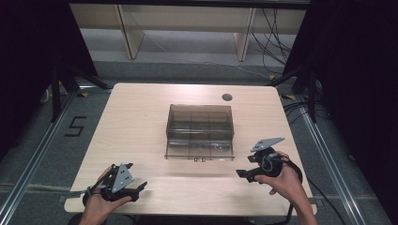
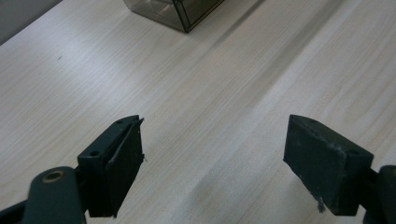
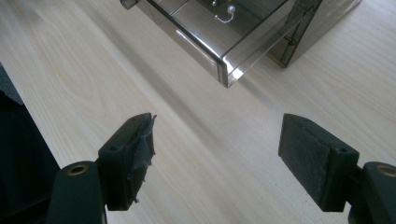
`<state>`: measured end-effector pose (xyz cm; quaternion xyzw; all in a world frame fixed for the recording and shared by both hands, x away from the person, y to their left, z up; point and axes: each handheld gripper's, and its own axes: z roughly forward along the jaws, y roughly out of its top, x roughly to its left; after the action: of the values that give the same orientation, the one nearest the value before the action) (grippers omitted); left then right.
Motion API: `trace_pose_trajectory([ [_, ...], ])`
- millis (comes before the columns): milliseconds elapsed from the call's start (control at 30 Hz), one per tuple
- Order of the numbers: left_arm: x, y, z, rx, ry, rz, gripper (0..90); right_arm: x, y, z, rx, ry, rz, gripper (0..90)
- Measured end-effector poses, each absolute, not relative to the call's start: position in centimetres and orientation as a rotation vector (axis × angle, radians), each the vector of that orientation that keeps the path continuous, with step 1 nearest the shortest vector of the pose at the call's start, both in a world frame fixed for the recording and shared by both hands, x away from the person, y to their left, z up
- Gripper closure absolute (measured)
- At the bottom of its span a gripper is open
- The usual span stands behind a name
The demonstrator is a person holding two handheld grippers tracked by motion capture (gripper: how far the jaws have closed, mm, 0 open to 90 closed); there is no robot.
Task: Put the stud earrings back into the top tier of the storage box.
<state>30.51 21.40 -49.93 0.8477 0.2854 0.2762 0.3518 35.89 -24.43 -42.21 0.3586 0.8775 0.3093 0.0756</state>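
Smoky plastic box (image 1: 200,132) was placed mid-surface (image 1: 141,131), apart from both tongs. Left tongs (image 2: 212,163) and right tongs (image 3: 217,158) were spread, nothing held. An approach step was judged; next, one side of the box should be reached.

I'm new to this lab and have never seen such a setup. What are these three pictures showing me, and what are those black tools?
A person sits at a wooden table with a hand-held clamp tool in each hand: the left gripper and the right gripper. One picture looks down from above; the other two come from cameras riding on each gripper, looking along its black jaws. On the table stands a smoky clear plastic box with compartments, small items inside. Both grippers are open and hold nothing.
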Motion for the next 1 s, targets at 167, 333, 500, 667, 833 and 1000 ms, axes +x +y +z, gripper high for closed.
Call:
trace_pose_trajectory([
  [167,30.5,21.5,-49.9,2.194,0.742,0.723,19.0,35.7,-24.4,-42.7,1.124,2.644,0.925,26.8],
  [333,30.5,21.5,-49.9,2.204,0.73,0.73,19.0,35.8,-24.5,-43.3,1.087,2.62,0.948,26.3],
  [500,30.5,21.6,-49.8,2.203,0.735,0.712,19.0,35.4,-24.6,-43.3,1.124,2.613,0.963,25.8],
  [667,30.4,21.5,-49.9,2.194,0.738,0.701,19.0,35.4,-24.8,-43.9,1.147,2.571,0.937,24.0],
  [833,30.4,21.5,-49.9,2.184,0.731,0.704,19.1,35.2,-25.1,-44.0,1.186,2.584,0.953,23.4],
  [1000,30.4,21.5,-49.9,2.184,0.732,0.707,19.0,35.3,-25.5,-44.4,1.147,2.573,0.996,22.5],
])
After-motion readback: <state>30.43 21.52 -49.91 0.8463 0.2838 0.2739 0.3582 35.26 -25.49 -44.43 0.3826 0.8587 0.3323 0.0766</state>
